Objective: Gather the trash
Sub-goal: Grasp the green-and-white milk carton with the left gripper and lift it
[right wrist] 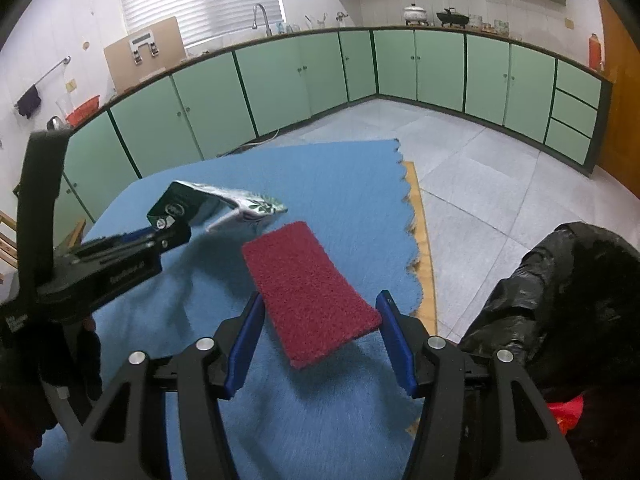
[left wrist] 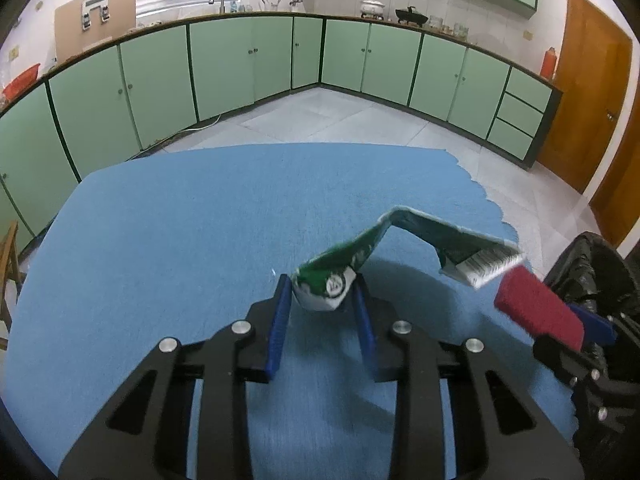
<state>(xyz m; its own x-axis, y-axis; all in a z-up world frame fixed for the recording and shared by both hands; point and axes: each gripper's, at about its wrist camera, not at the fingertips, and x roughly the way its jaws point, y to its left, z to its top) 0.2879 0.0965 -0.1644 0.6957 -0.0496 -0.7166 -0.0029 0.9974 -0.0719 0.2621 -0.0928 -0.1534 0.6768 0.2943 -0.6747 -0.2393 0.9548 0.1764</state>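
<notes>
In the left wrist view, low and centre, the left gripper (left wrist: 322, 300) has its blue jaws pinched on one crumpled end of a green-and-white carton (left wrist: 404, 248), flattened and folded, whose far end rises and bends toward the right of the frame, clear of the blue mat (left wrist: 168, 240). In the right wrist view the same carton (right wrist: 224, 204) shows at the centre left, held up above the mat (right wrist: 340, 184) by that gripper (right wrist: 168, 236). The right gripper (right wrist: 320, 332) has its jaws about half apart with a dark red scouring pad (right wrist: 312, 296) between them; the pad hangs above the mat, so it looks held by its edges, though the contact on the right side is hard to make out. It shows again at the right edge of the left wrist view (left wrist: 538, 308). A bin lined with a black bag (right wrist: 560, 292) stands at the lower right, off the mat's edge. The carton is likely light and springy — thin card that bends and can twist in a grip, so the crushed end, where the layers bunch, seems the firmest hold. The pad looks soft and compressible, rough enough not to slip; squeezing across its width should keep it — a hold nearer the middle would droop less.
</notes>
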